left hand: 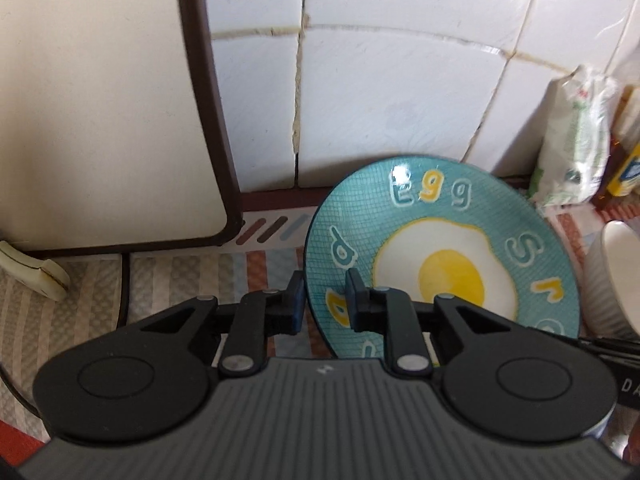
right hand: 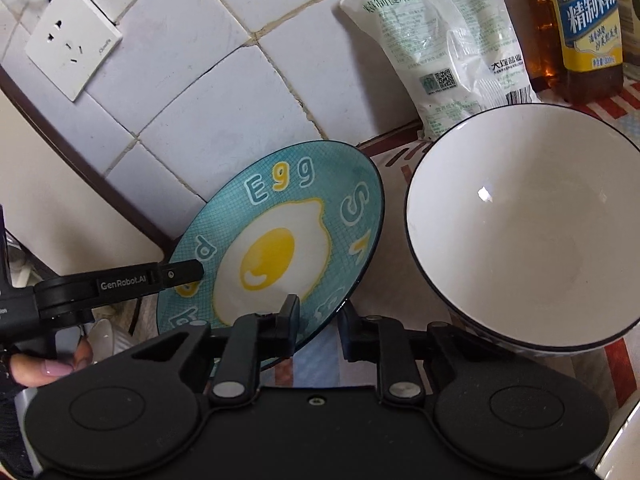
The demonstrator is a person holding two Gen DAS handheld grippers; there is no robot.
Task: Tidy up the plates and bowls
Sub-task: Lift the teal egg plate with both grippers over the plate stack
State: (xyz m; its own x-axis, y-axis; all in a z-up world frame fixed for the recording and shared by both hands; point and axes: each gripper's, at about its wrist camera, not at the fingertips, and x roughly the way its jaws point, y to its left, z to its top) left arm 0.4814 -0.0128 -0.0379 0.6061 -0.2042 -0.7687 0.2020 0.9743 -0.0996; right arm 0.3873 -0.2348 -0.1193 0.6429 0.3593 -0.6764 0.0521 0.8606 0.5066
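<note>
Both downward-angled grippers, left gripper (left hand: 322,300) and right gripper (right hand: 318,326), clamped the teal egg plate's (left hand: 440,216) rim; only the right view showed the white bowl (right hand: 528,224) at right.

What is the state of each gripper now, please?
Left gripper: shut on the rim of the plate.
Right gripper: shut on the rim of the same plate.

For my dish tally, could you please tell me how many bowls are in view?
1: a white bowl with a dark rim, tilted, right of the egg plate and in front of the salt bag. Others may sit out of frame.
</note>
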